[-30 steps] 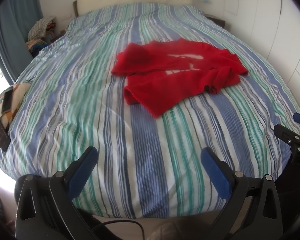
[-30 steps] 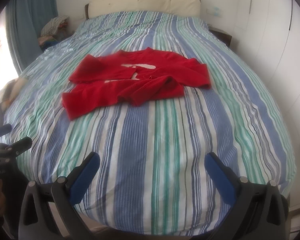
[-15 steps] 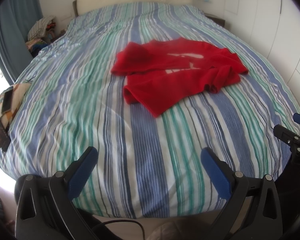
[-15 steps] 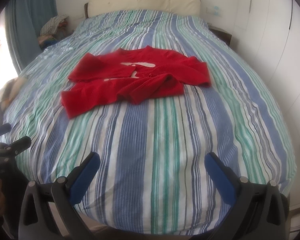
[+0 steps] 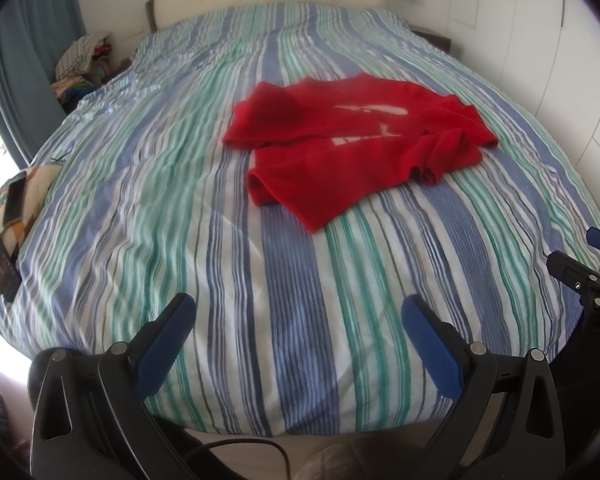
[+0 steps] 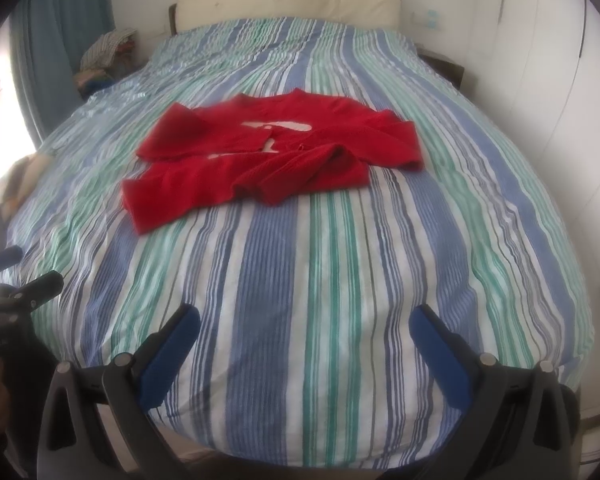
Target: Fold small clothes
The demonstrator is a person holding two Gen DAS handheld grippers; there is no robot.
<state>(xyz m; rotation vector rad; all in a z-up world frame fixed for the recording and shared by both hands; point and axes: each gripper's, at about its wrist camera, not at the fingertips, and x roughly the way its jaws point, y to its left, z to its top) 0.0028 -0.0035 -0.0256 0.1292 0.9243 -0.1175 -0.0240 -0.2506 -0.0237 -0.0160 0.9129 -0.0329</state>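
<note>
Red shirt (image 5: pixel 356 148) lies crumpled mid-bed on the striped bedspread (image 5: pixel 292 320), well ahead of both grippers, nothing touching it. Left gripper (image 5: pixel 298 316) has its jaws spread wide, empty, hovering over the foot of the bed; the shirt sits ahead and a bit right of its centreline. Right gripper (image 6: pixel 308 322) is the same, wide apart and empty, with the shirt ahead and to its left.

We judge the fabric light, soft and floppy: it will drape and bunch, not hold shape, and may drag on the bedspread (a pinch could catch bedding too). One sleeve (image 6: pixel 396 144) and the hem region (image 6: pixel 296 178) are rumpled and doubled over, so it likely needs flattening before any fold. The near corner (image 5: pixel 312 220) points at us.

Grab plan, our call: pinch single-layer edges, near hem corner with the left, rumpled hem or sleeve side with the right, then pull apart to spread.
</note>
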